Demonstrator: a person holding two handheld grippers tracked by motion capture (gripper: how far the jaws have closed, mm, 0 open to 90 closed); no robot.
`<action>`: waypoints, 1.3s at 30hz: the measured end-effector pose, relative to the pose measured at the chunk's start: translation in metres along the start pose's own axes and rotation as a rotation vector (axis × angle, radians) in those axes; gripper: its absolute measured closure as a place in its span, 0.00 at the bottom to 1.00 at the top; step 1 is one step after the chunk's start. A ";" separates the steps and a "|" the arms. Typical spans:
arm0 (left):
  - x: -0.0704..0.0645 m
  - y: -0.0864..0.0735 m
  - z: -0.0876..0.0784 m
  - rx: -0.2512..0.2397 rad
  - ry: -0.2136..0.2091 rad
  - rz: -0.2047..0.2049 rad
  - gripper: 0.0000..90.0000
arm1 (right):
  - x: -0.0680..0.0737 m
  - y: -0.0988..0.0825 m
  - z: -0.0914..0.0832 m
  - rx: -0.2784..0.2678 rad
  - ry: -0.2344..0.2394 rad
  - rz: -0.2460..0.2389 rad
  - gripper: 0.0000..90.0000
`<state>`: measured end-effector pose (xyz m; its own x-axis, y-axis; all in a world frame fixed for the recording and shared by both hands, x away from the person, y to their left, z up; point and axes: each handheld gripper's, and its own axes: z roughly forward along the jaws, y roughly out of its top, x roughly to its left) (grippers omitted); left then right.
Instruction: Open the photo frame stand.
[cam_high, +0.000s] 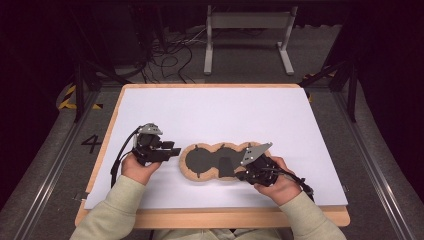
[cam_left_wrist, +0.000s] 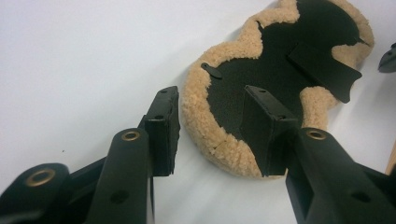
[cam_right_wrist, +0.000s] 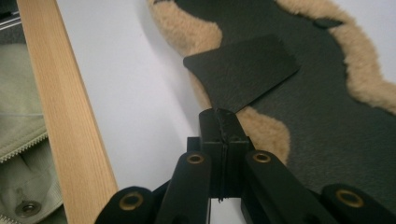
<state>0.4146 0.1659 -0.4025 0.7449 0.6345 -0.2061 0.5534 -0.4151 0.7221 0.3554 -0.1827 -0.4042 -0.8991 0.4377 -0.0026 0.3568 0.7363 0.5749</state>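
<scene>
Pale green sleeves (cam_high: 116, 210) were seen at the near edge of the high view, with a wooden table rim (cam_right_wrist: 65, 116) just beyond them and a white sheet (cam_high: 225, 110) laid over the board. On that sheet, toward the near side and about midway across, a lobed pad (cam_high: 220, 161) was found lying flat, its dark face turned up and its tan fleece border (cam_left_wrist: 205, 100) showing all round. A dark flap (cam_right_wrist: 243, 70) was seen lying on the pad's middle, its corner reaching past the fleece edge. The left gripper (cam_left_wrist: 210, 123) was held at the pad's left end with its jaws spread; the fleece rim lay between them, no pad of theirs pressed on it, one jaw set over the white sheet and the other over the dark face. The right gripper (cam_right_wrist: 219, 119) was held at the pad's right near edge, its jaws pressed together with nothing between them, the tips just short of the flap's corner. Beyond the table, a white metal stand (cam_high: 247, 37) and loose cables (cam_high: 170, 57) were seen on the grey floor
</scene>
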 end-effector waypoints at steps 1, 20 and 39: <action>0.000 0.000 0.000 0.002 0.000 -0.001 0.64 | 0.000 -0.001 0.002 0.012 0.007 0.002 1.00; 0.001 0.000 0.004 0.014 -0.009 -0.003 0.62 | -0.009 -0.008 0.021 0.060 0.045 0.077 1.00; 0.001 -0.007 0.004 0.041 -0.004 -0.013 0.61 | -0.017 0.000 0.004 -0.104 0.046 0.125 1.00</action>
<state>0.4127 0.1670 -0.4104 0.7390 0.6374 -0.2180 0.5779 -0.4335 0.6915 0.3718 -0.1886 -0.4077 -0.8610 0.4964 0.1106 0.4405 0.6192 0.6500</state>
